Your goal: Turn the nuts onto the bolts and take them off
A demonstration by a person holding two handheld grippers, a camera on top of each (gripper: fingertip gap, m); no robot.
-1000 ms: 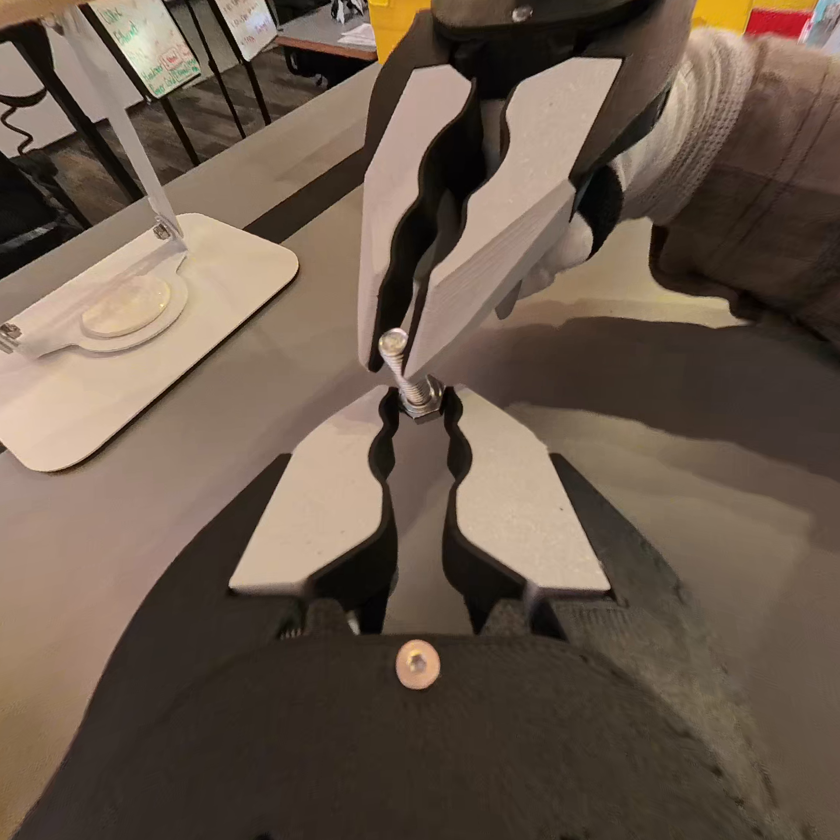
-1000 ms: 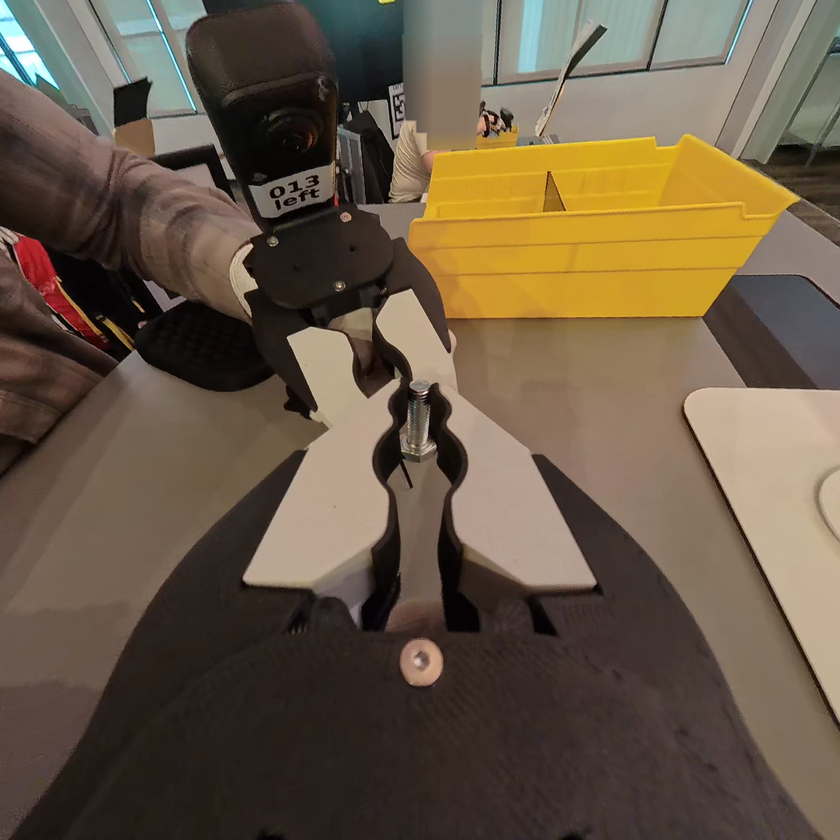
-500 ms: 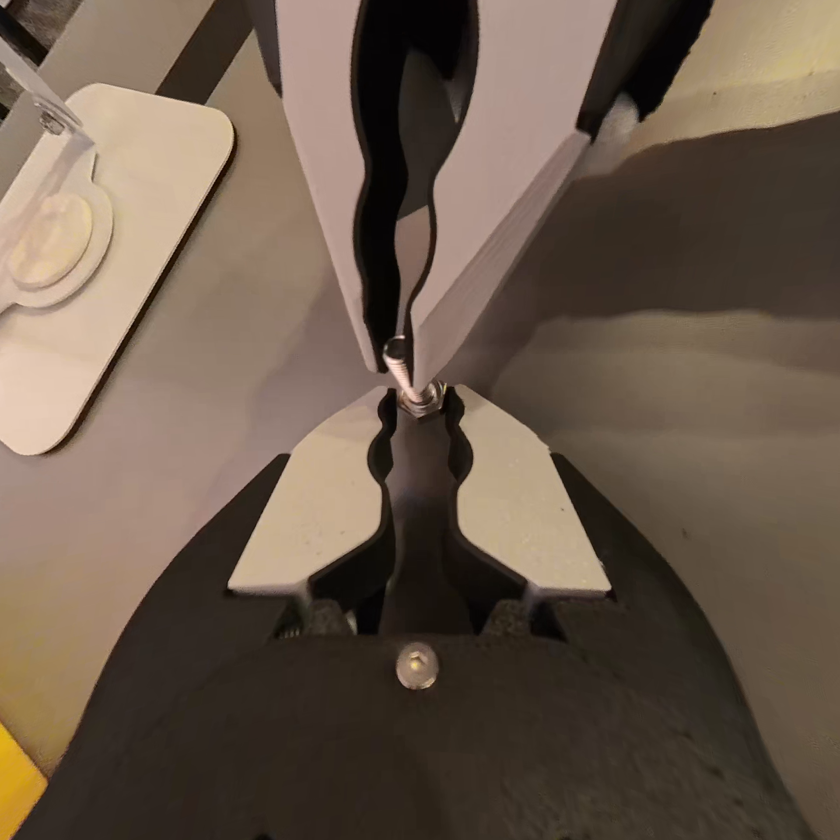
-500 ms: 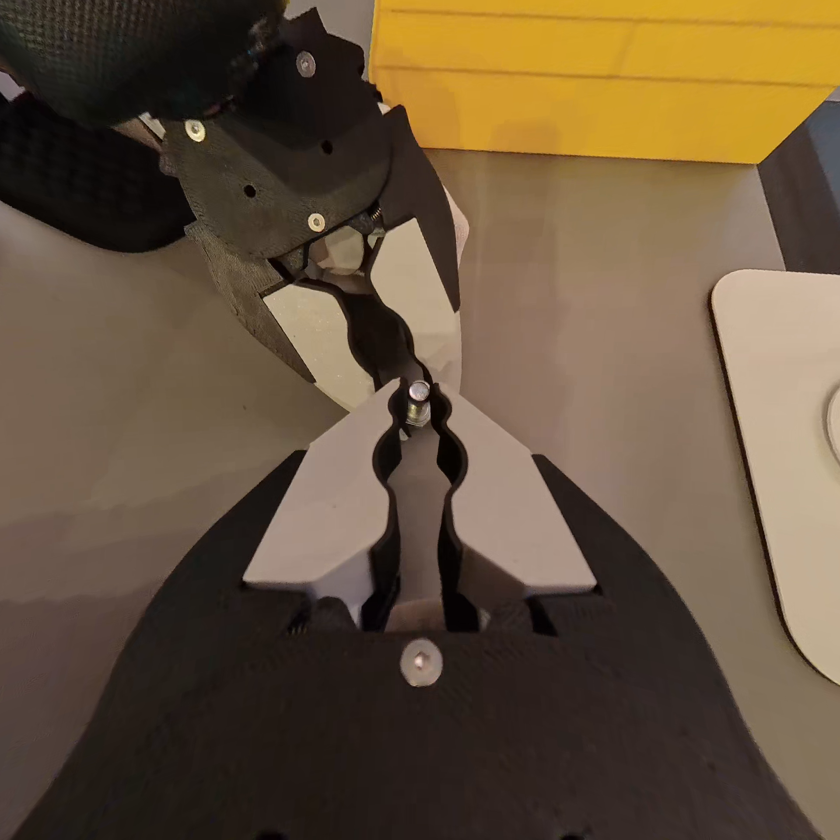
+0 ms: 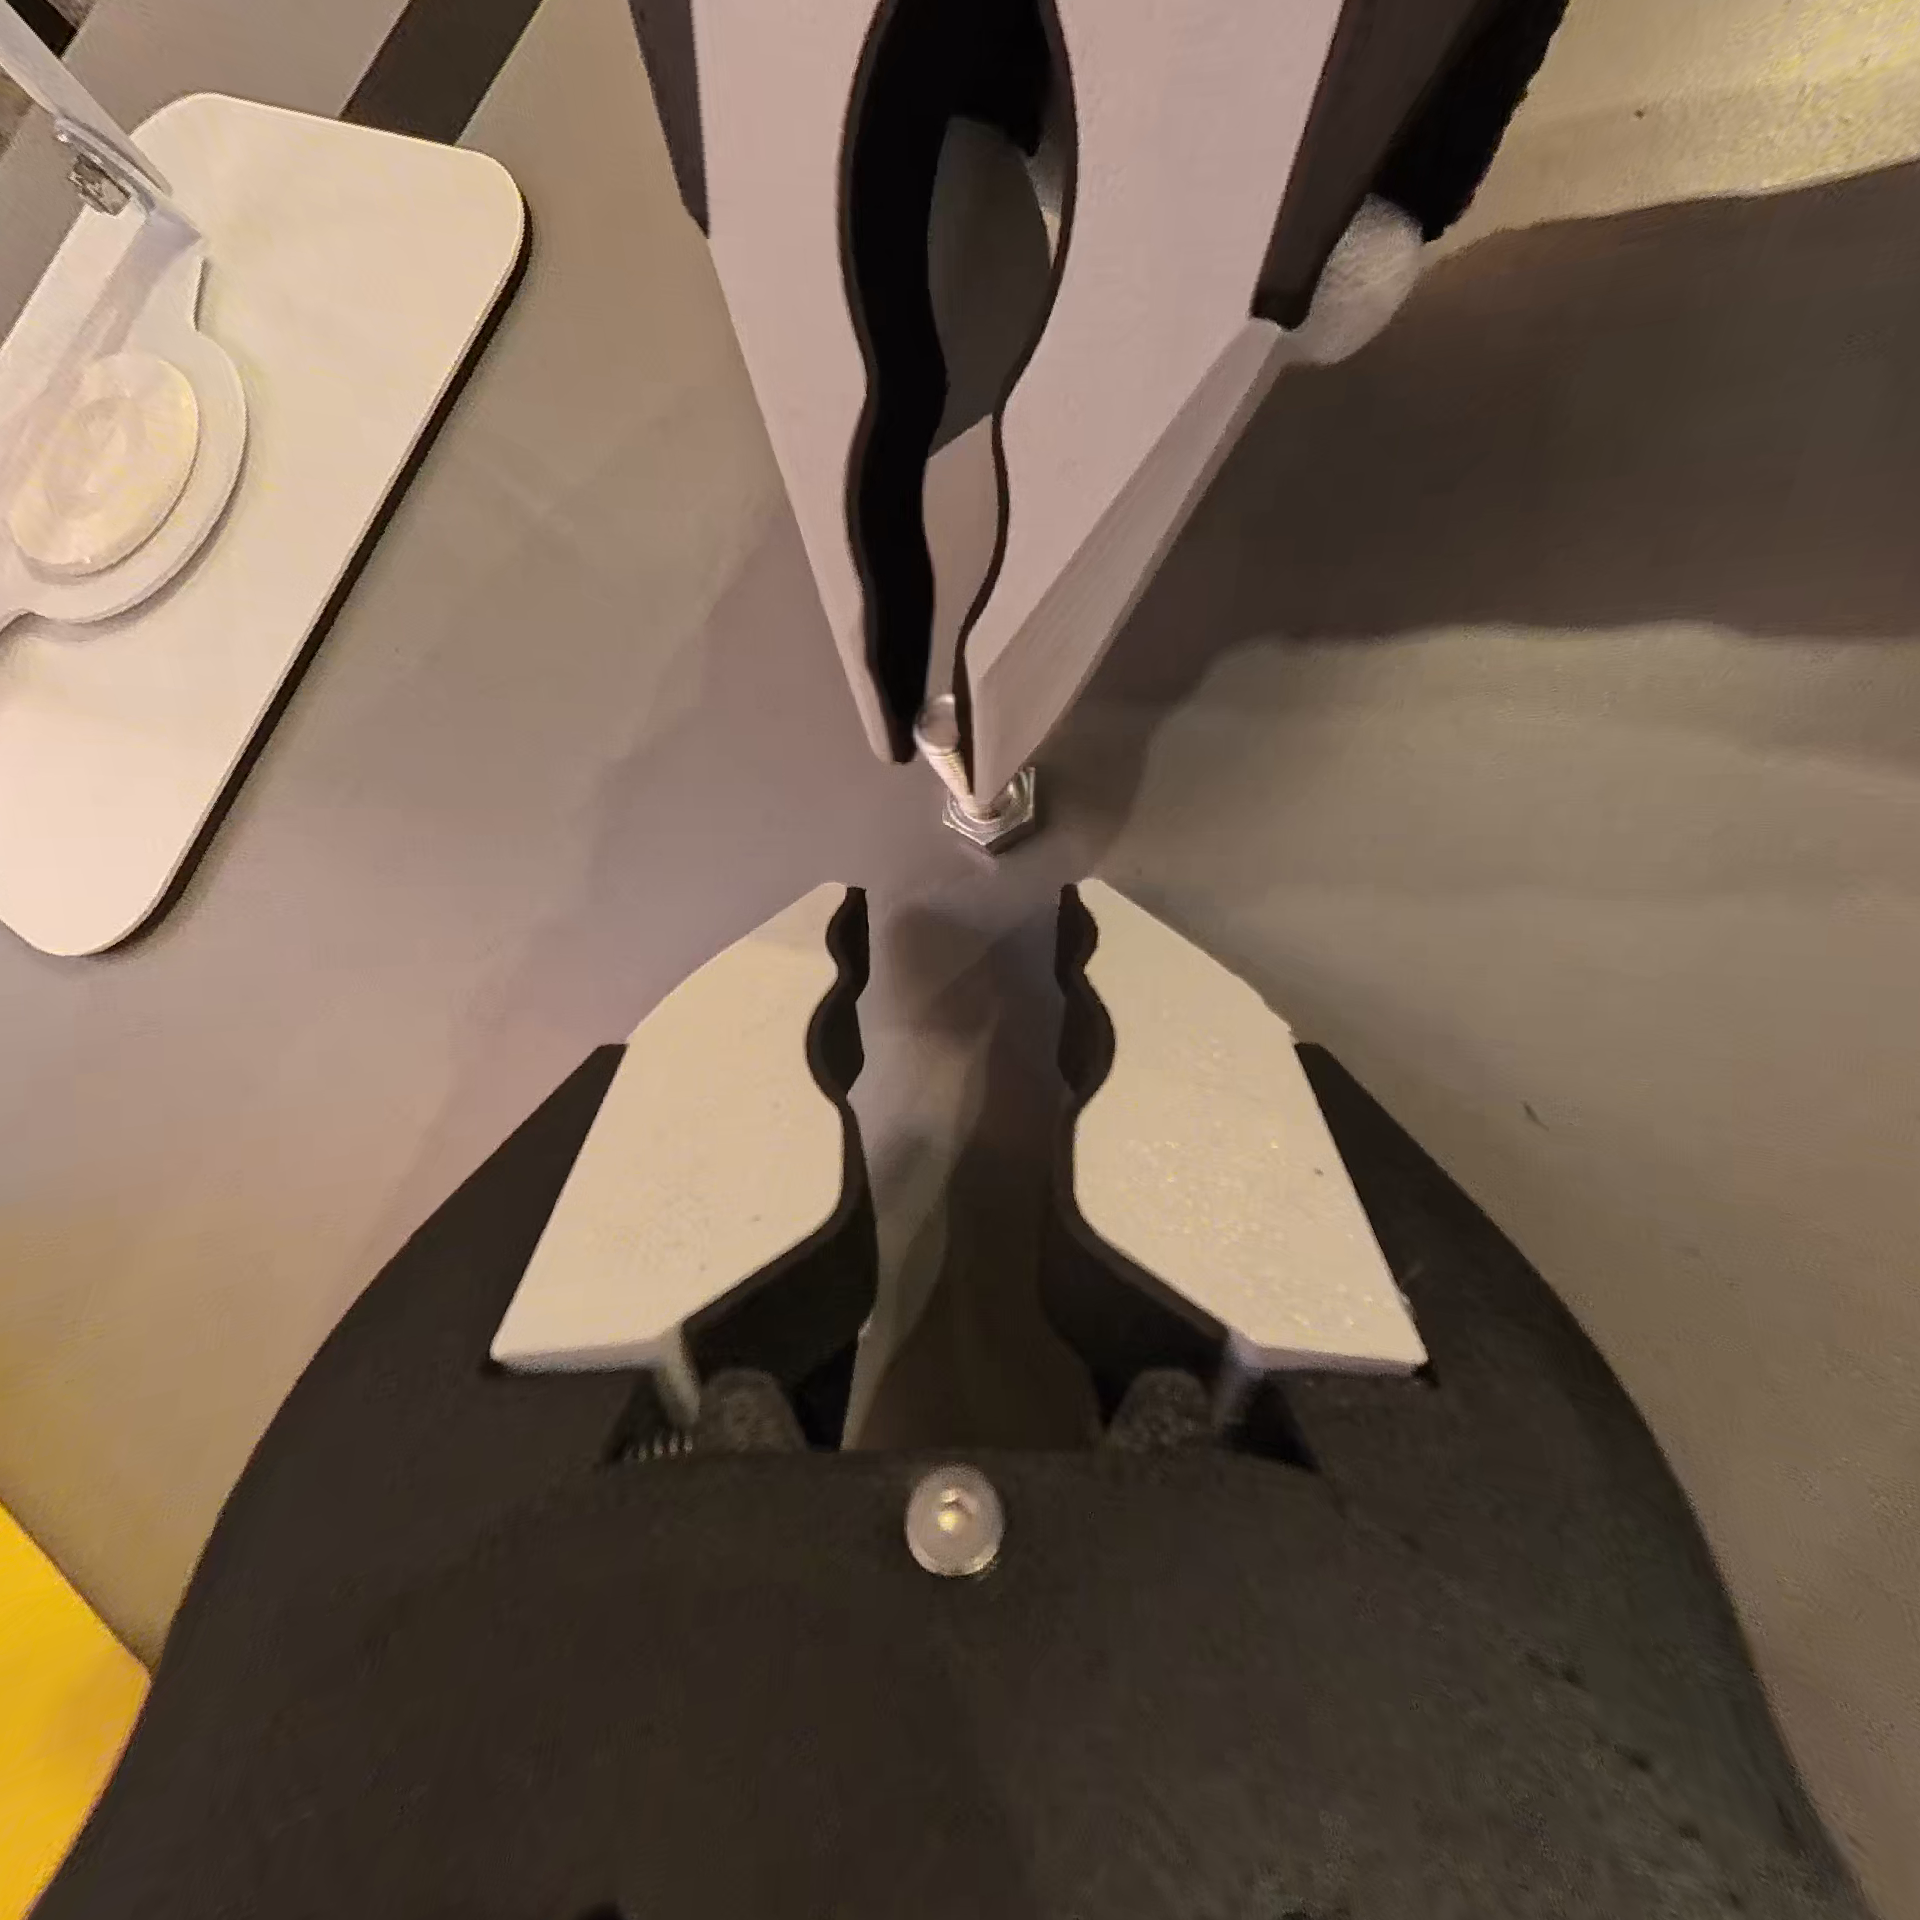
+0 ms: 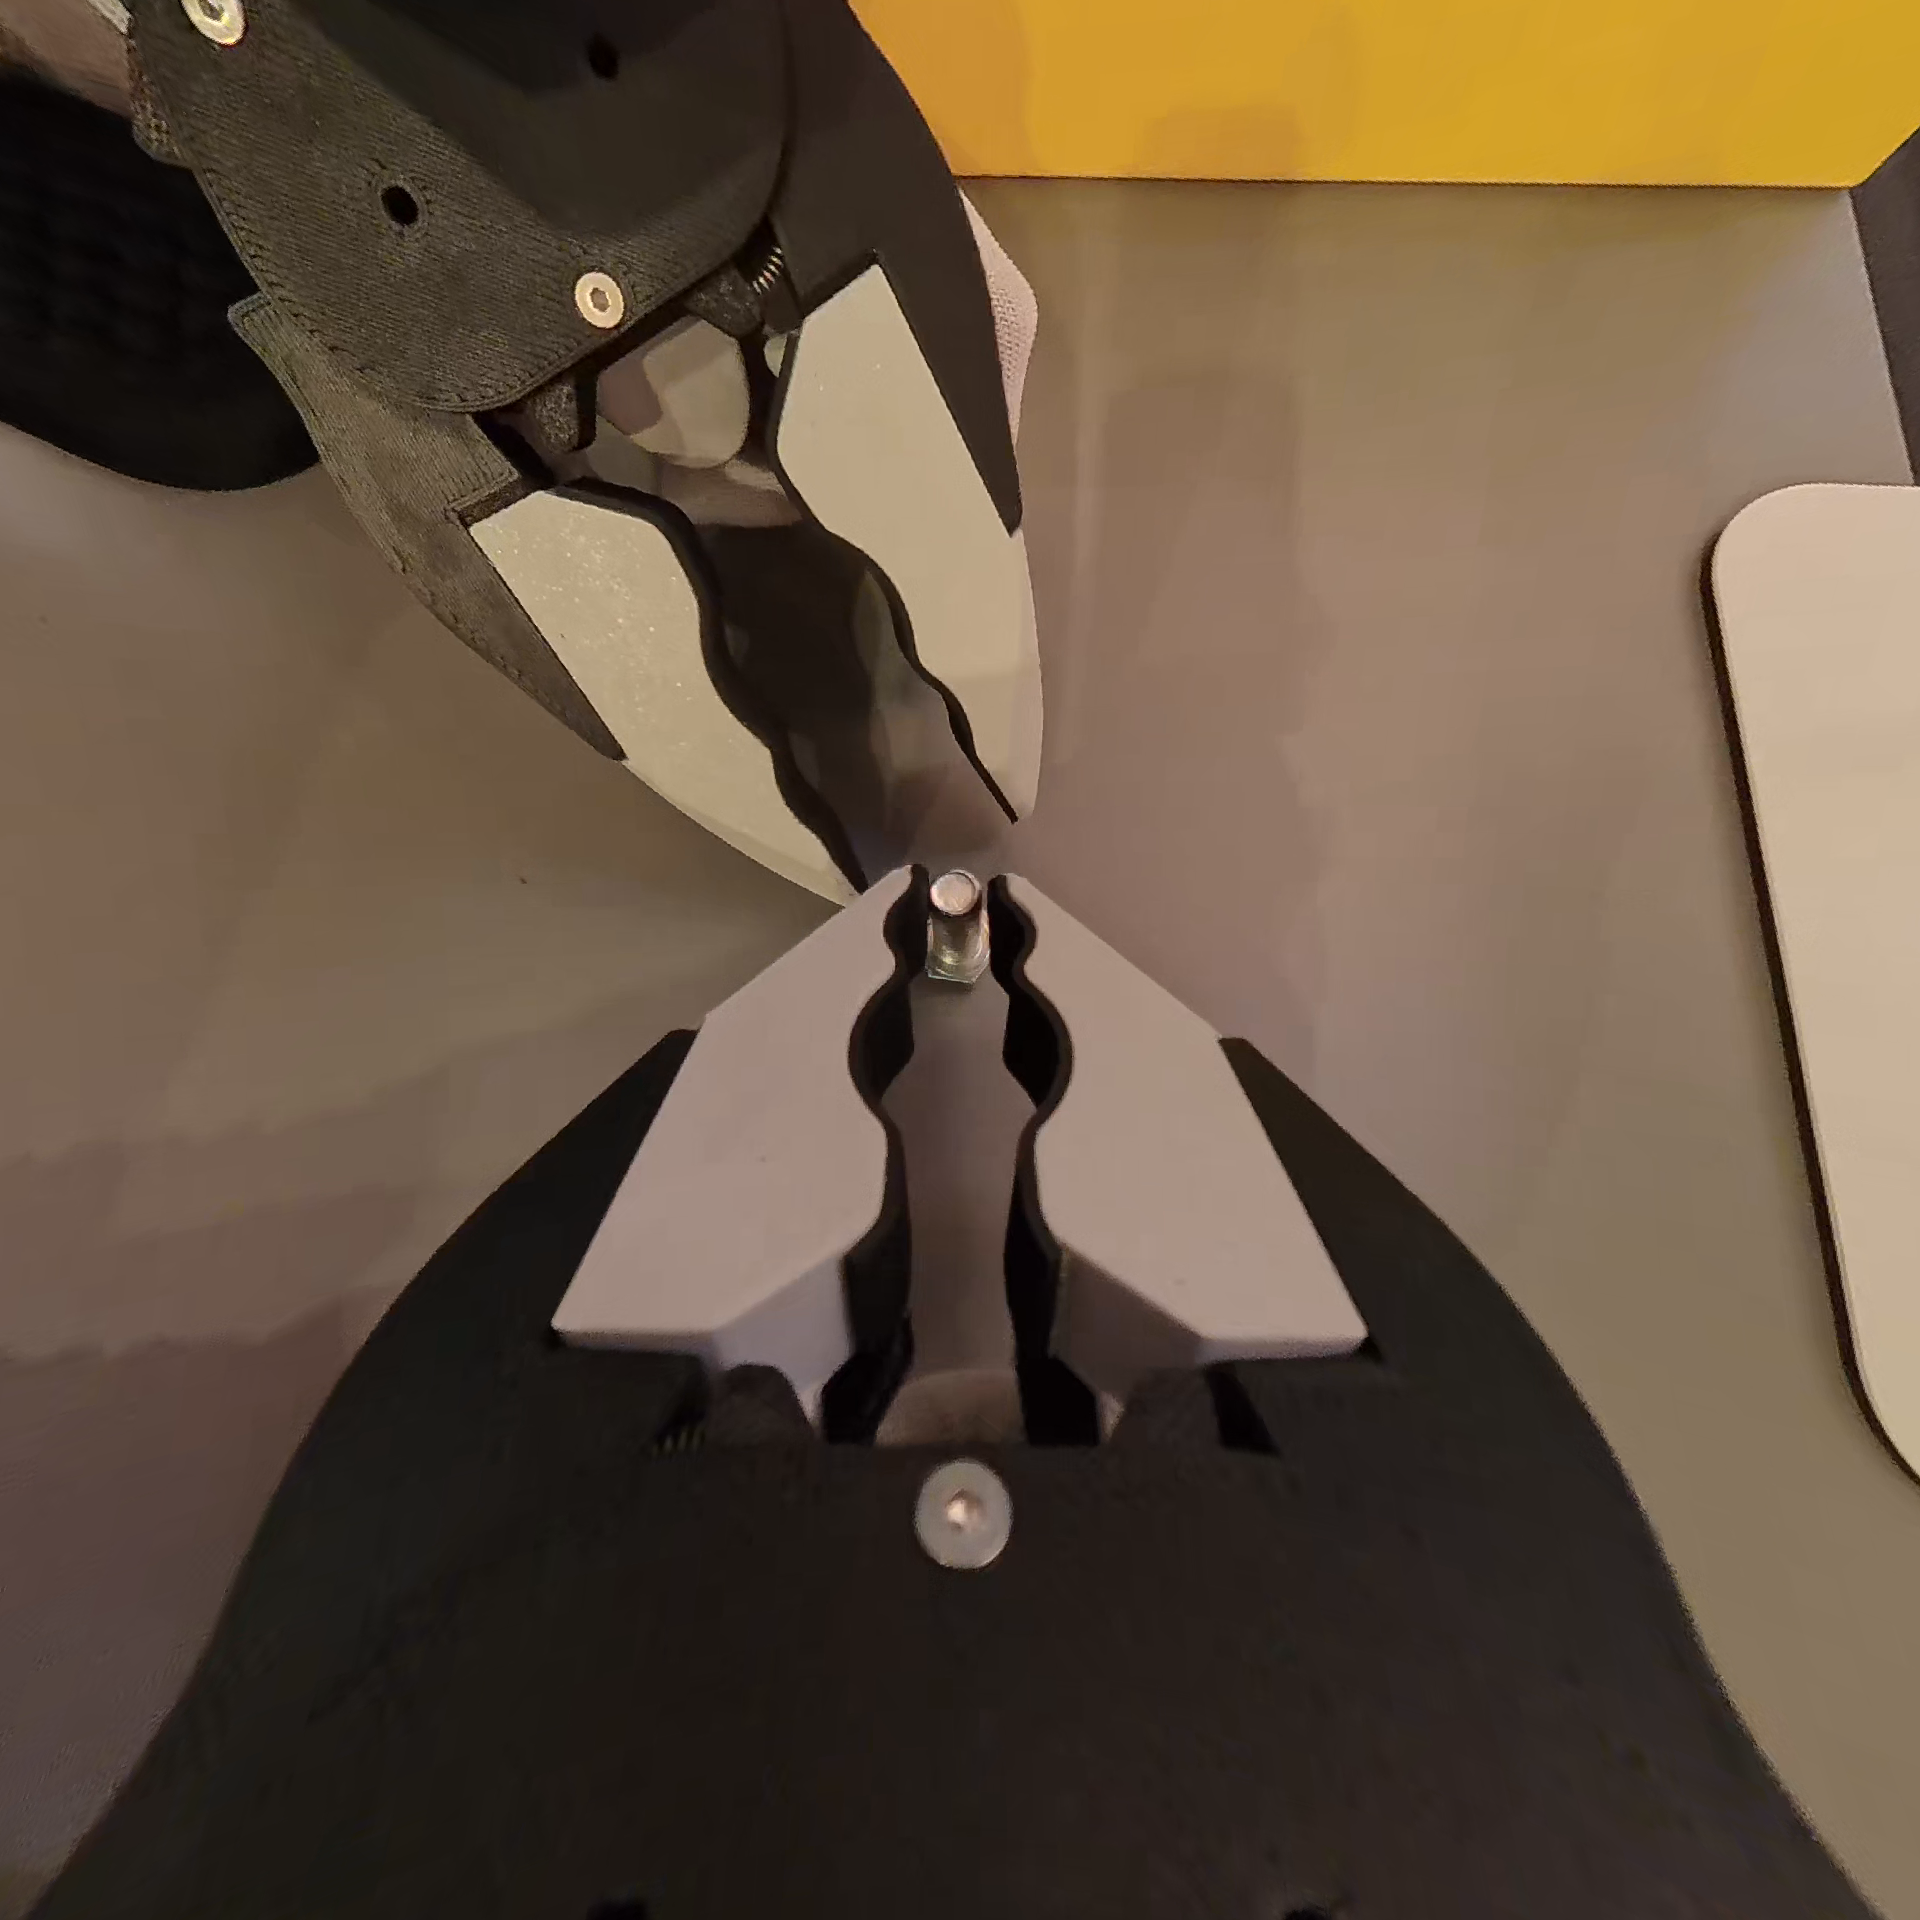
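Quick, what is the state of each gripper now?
Left gripper: open, holding nothing.
Right gripper: closed on the bolt, which carries a nut.

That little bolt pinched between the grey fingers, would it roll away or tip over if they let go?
Probably it would tip: the bolt is thin, held by the right gripper, hex nut at its lower end. Once down, the round shank would likely roll a curve on the smooth table. Being steel, it looks stiff.
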